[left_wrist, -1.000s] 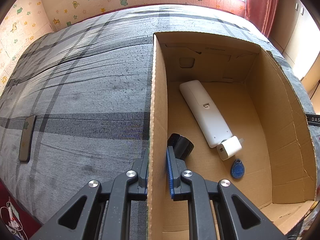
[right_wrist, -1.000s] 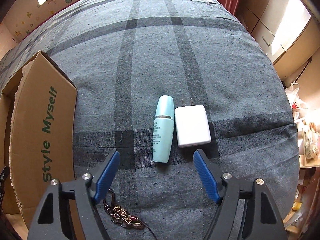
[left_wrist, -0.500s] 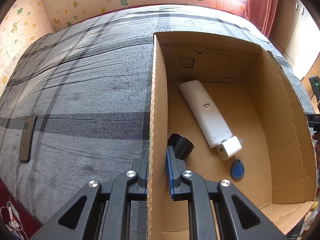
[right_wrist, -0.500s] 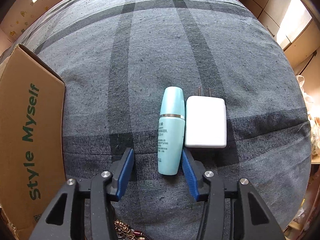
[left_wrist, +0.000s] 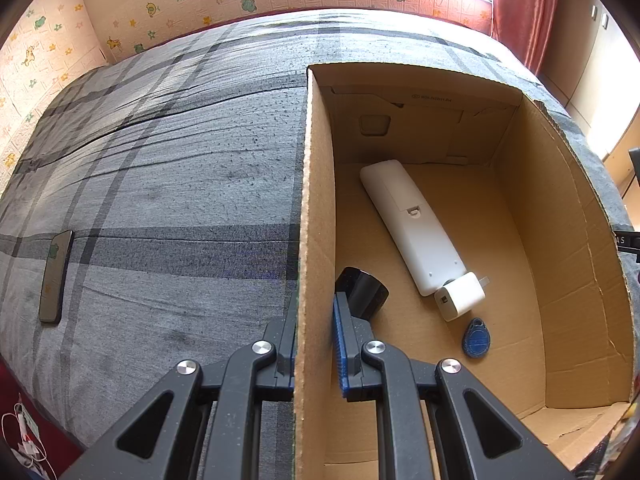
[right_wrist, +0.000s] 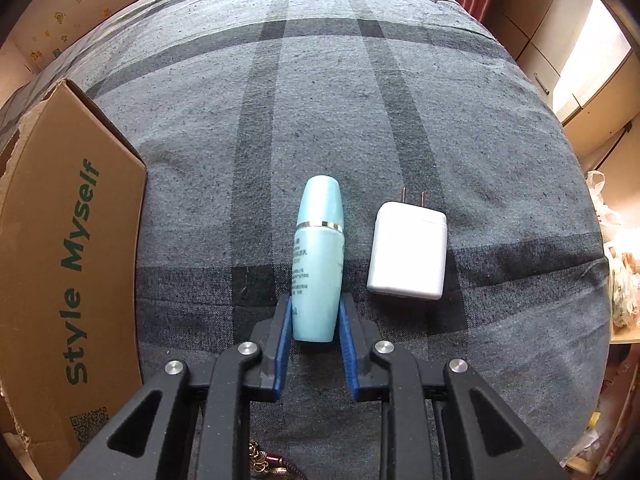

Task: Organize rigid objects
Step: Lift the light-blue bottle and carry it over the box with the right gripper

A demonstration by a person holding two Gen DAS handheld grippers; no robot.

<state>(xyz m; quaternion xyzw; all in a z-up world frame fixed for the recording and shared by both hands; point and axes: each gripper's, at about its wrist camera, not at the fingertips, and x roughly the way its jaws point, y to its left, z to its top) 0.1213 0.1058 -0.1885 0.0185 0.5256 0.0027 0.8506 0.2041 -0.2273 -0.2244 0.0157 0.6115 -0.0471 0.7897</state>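
Right gripper (right_wrist: 314,320) jaws are closing around the base of the teal bottle (right_wrist: 318,256), which lies on the grey plaid bedcover (right_wrist: 360,100); pad contact appears made but is hard to confirm. White charger (right_wrist: 408,254) lies just beside the bottle, apart from it. Left gripper (left_wrist: 316,332) is clamped on the cardboard box (left_wrist: 316,200) wall. Box contents: white remote (left_wrist: 412,224), small adapter (left_wrist: 460,296), blue key fob (left_wrist: 476,338).

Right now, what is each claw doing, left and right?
Left claw: shut on the box wall.
Right claw: closing around the blue bottle, pads at its lower end.
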